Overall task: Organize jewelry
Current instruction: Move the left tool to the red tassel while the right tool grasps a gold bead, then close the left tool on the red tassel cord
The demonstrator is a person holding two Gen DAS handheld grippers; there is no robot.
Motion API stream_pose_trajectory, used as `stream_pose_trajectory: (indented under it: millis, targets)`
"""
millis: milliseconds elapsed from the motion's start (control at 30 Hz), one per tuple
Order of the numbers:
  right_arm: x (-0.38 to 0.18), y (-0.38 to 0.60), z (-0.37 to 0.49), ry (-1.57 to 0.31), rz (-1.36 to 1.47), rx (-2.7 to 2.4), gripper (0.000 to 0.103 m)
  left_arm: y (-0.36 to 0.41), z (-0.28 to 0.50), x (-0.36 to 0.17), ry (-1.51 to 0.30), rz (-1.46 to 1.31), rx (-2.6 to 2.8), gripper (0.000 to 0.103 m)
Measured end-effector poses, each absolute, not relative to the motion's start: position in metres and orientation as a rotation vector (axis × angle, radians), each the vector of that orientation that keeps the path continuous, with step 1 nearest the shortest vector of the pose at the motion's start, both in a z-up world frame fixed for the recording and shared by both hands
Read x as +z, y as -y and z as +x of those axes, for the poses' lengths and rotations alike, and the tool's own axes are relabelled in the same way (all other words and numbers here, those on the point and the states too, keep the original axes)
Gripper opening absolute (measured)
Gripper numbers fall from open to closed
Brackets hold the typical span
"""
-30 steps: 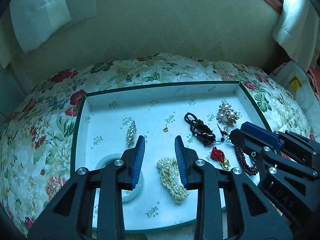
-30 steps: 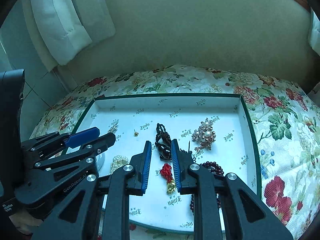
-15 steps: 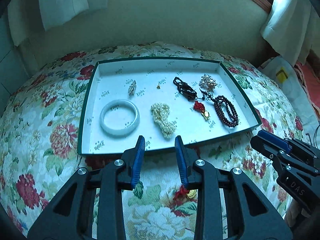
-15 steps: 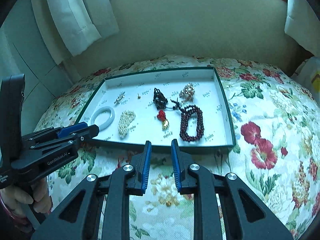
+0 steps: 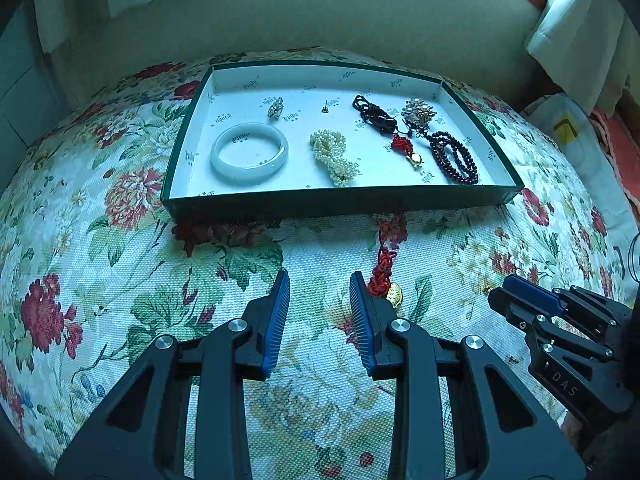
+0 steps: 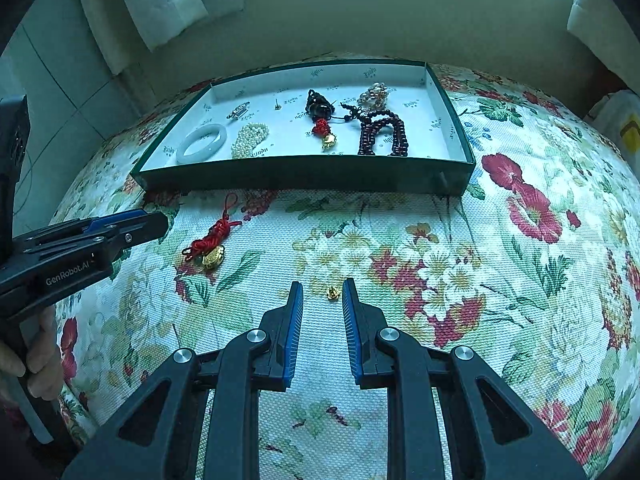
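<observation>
A green-edged white tray [image 5: 340, 200] [image 6: 304, 174] lies at the far side of a floral cloth. It holds a white bangle [image 5: 249, 153], a pearl strand [image 5: 334, 156], a dark red bead bracelet [image 5: 454, 156], a black cord piece [image 5: 374, 114], a brooch [image 5: 418, 111], a red knot charm [image 5: 404, 146] and small pins. Another red knot charm with a gold piece [image 5: 384, 276] [image 6: 210, 244] lies on the cloth before the tray. A small gold stud [image 6: 332, 292] lies between my right fingertips. My left gripper [image 5: 319, 280] is open and empty. My right gripper [image 6: 322, 286] is open and empty.
The floral cloth [image 6: 480, 260] covers a rounded table. A pale wall and white curtains [image 6: 160, 4] stand behind. A bag with a yellow mark [image 5: 566, 130] sits at the right. The left gripper shows in the right wrist view [image 6: 160, 222].
Both grippers have pulled back from over the tray to the near side of the cloth. The tray now sits far ahead, and the loose red charm and gold stud have come into view.
</observation>
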State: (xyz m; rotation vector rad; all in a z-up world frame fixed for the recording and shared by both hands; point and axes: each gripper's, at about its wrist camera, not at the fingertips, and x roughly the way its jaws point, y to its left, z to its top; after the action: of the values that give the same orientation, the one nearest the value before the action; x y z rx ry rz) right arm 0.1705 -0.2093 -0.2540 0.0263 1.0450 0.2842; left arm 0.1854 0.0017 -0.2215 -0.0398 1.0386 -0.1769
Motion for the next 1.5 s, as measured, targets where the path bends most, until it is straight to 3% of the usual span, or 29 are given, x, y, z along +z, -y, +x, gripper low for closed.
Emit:
stream_pose_trajectory:
  millis: [433,700,1100,1200,1500]
  targets:
    - [-0.263,0.204,0.174,-1.052,-0.02,0.272,0.019,0.0,0.185,-0.23,-1.058,-0.043,-0.184,0.031]
    - [-0.266,0.207,0.175,-1.056,-0.012,0.264,0.007,0.004,0.185,-0.234,-1.067,-0.041,-0.191,0.031]
    - [-0.259,0.21,0.172,-1.035,-0.014,0.255,0.006,0.017,0.183,-0.233,-1.068,-0.037,-0.234,0.031]
    - [-0.258,0.212,0.171,-1.033,-0.008,0.252,0.006,0.024,0.183,-0.232,-1.061,-0.038,-0.246,0.048]
    - [-0.257,0.213,0.171,-1.033,0.007,0.256,0.006,0.042,0.199,-0.245,-1.072,-0.01,-0.26,0.048]
